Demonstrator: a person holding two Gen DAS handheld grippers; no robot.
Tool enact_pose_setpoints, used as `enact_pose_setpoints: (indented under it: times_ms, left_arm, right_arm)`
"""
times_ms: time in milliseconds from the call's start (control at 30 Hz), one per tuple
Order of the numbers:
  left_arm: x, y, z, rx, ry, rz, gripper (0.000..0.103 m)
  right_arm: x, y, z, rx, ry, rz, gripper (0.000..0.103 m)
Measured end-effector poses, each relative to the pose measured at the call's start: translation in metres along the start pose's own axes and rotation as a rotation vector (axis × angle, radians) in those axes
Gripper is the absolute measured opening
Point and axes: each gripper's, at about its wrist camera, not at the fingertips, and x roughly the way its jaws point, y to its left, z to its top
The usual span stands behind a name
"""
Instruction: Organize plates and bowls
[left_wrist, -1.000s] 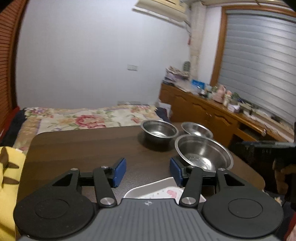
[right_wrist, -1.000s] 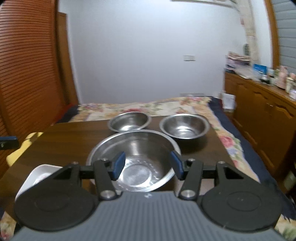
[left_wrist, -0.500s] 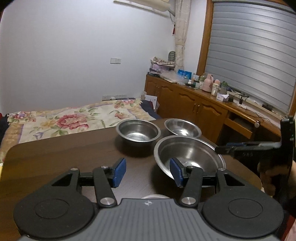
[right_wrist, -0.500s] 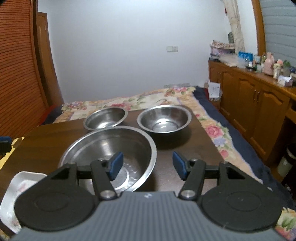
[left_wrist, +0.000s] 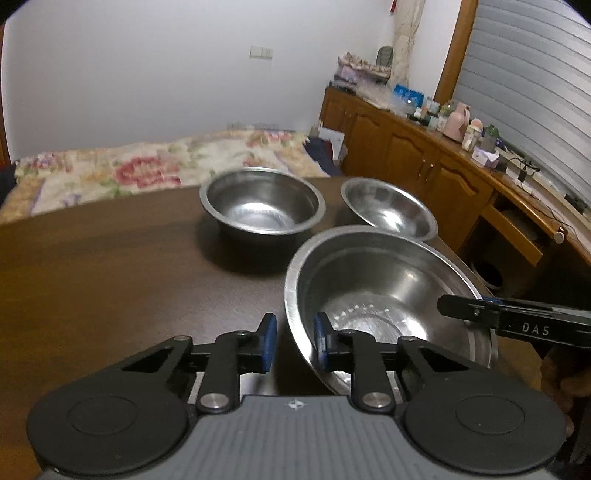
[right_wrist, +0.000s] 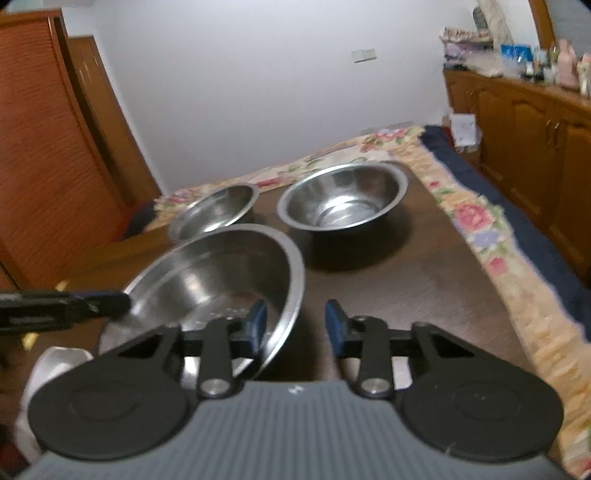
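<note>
Large steel bowl at the near end of the dark wooden counter, tilted, its rim straddled on opposite sides by both tools. Left tool: one blue pad inside the bowl's left rim, the other outside; its jaws have just been closing and stand narrow, though a small gap at the rim leaves it unclear whether the pads press yet. Right tool: left pad inside the bowl's right rim, right pad outside over bare counter; its jaws have also just been closing, with a clear gap remaining beside the rim.

Only the right wrist view shows the white dish at the near left, partly under the bowl, and the slatted wooden door. Only the left wrist view shows the window blind.

Two smaller steel bowls stand at the far end: a deep bowl and a shallow bowl, near each other, the shallow one near the counter's right edge. The counter's left half is bare. A flowered bedspread lies beyond the far edge; wooden cabinets line the right.
</note>
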Motion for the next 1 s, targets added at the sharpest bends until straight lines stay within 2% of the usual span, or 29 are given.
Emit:
enact_pose_setpoints:
  times_ms: [67,100,267,567,1000]
  left_arm:
    - [0.000,-0.008,0.000,0.016,0.011,0.003,0.018]
    - [-0.001,-0.010,0.000,0.020,0.015,0.008,0.018]
    - [-0.011,-0.008,-0.002,-0.010,0.016,-0.015,0.018]
    - [-0.049,-0.022,-0.022,-0.019,-0.032,-0.039,0.018]
    - [-0.056,-0.033,-0.066,-0.031,-0.021,-0.026,0.021]
  right_arm:
    - [-0.001,-0.001,-0.001,0.018,0.007,0.040,0.020]
    - [-0.002,-0.001,-0.001,0.031,0.009,0.050,0.020]
    - [-0.013,-0.005,-0.001,0.082,0.001,0.095,0.018]
    - [-0.048,0.007,-0.008,0.045,-0.019,0.114,0.018]
    - [-0.046,0.005,-0.026,0.022,0.024,0.101,0.018]
